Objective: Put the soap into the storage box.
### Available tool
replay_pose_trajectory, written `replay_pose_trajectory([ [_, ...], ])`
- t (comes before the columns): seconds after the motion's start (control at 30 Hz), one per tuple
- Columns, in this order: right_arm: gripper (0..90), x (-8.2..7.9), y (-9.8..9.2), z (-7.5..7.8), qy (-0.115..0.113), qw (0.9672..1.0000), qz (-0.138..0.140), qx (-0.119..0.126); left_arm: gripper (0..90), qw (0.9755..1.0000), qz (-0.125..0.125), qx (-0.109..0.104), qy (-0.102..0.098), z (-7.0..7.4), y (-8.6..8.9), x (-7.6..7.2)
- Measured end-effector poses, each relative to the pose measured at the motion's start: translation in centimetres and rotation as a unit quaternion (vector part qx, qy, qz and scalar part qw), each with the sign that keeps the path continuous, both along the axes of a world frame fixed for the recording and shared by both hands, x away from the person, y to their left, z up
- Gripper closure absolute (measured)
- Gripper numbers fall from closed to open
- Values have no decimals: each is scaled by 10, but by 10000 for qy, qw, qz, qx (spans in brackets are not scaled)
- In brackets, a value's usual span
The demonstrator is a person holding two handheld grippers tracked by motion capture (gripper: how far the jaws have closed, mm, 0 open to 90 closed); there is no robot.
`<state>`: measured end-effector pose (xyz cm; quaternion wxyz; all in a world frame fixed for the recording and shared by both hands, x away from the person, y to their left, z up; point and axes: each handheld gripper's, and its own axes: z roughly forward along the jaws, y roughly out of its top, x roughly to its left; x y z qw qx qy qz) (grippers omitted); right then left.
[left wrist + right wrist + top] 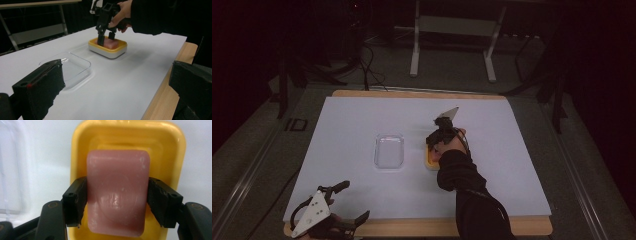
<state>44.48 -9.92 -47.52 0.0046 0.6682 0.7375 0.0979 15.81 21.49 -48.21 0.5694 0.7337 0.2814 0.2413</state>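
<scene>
At the near edge of the worktop (362,120), the left gripper (343,204) is seen with its jaws spread wide apart and nothing between them. Farther in, a clear plastic lid (389,151) lies flat. Just beside it, a pink soap bar (117,192) is seated in a yellow dish (80,152), and is clamped at both sides by the jaws of the right gripper (117,201).
</scene>
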Motion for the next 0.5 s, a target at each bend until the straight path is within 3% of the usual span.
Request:
replay_pose_trajectory([
  [0.27, 351, 2, -2, 15, -52, 9999, 95, -7, 2, 10000, -4, -3, 5, 0, 0, 0],
  [0.5, 355, -4, 12, 28, -61, 9967, 794, -164, 2, 10000, -4, 0, 14, 0, 0, 0],
])
